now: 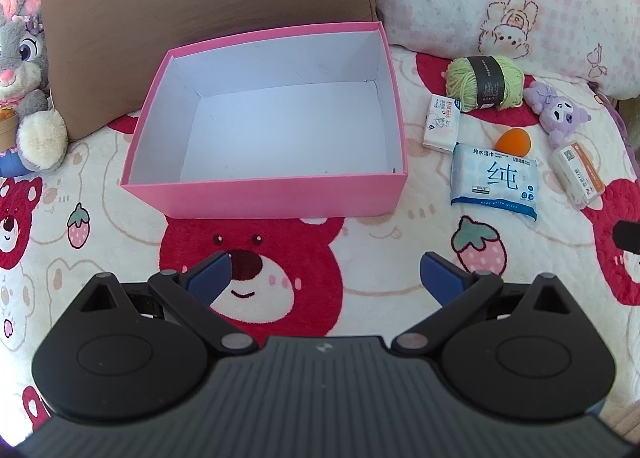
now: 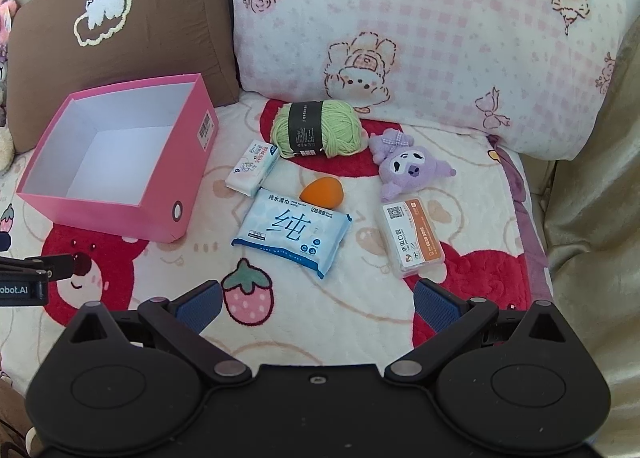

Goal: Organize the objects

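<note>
Wet-wipes pack (image 2: 291,233) ahead of right tongs (image 2: 318,304)

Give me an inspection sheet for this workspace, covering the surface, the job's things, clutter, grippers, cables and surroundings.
Surface: bear-print blanket, soft, quilted.
Job's things: pink box open, nothing seen inside. To its right lie green yarn, small tissue pack, orange sponge, wet wipes pack, purple plush and clear case, all outside the box.
Clutter: nothing seen.
Grippers: left gripper open, holding nothing; right gripper open, holding nothing.
Cables: nothing seen.
Surroundings: brown pillow, pink checked pillow, grey bunny plush left of the box.
</note>
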`<action>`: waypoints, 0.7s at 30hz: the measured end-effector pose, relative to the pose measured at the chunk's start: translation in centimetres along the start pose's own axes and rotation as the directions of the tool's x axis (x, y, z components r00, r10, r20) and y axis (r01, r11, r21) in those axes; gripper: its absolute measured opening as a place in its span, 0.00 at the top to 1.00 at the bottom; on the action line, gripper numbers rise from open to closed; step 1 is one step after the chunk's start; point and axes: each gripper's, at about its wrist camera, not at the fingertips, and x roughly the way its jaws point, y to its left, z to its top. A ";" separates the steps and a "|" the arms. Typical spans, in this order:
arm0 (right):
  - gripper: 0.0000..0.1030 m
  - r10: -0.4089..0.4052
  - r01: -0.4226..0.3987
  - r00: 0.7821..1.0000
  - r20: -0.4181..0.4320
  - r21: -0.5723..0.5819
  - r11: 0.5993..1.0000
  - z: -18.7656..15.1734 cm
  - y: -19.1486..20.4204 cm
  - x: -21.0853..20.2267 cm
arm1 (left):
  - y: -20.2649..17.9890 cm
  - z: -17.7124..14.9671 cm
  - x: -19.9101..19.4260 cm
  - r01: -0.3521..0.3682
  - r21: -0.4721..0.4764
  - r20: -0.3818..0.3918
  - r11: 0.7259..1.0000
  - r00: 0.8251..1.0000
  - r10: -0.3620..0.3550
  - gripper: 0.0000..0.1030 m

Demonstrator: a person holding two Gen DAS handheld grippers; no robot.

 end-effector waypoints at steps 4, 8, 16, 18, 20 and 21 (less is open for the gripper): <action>0.00 0.000 0.000 1.000 0.001 0.001 1.000 -0.1 -0.1 0.0 | -0.1 -0.1 0.2 0.003 -0.001 -0.002 1.000 1.000 -0.003 0.01; 0.00 -0.002 0.002 1.000 -0.001 0.001 1.000 0.0 -0.1 0.0 | 0.0 -0.1 0.2 0.015 -0.006 -0.006 1.000 1.000 -0.015 0.01; 0.00 -0.005 0.005 1.000 0.001 -0.002 1.000 0.0 -0.1 0.0 | 0.0 -0.2 0.1 0.025 -0.004 -0.007 1.000 1.000 -0.025 0.01; 0.00 -0.006 0.006 1.000 -0.001 -0.002 1.000 -0.1 -0.1 0.1 | 0.0 -0.2 0.1 0.025 0.000 -0.006 1.000 1.000 -0.025 0.01; 0.00 -0.008 0.008 1.000 -0.002 -0.003 1.000 -0.1 0.0 0.1 | 0.0 -0.2 0.1 0.026 0.003 -0.008 1.000 1.000 -0.026 0.01; 0.00 -0.009 0.008 1.000 -0.002 -0.003 1.000 -0.1 0.0 0.1 | 0.0 -0.2 0.1 0.026 0.004 -0.008 1.000 1.000 -0.026 0.01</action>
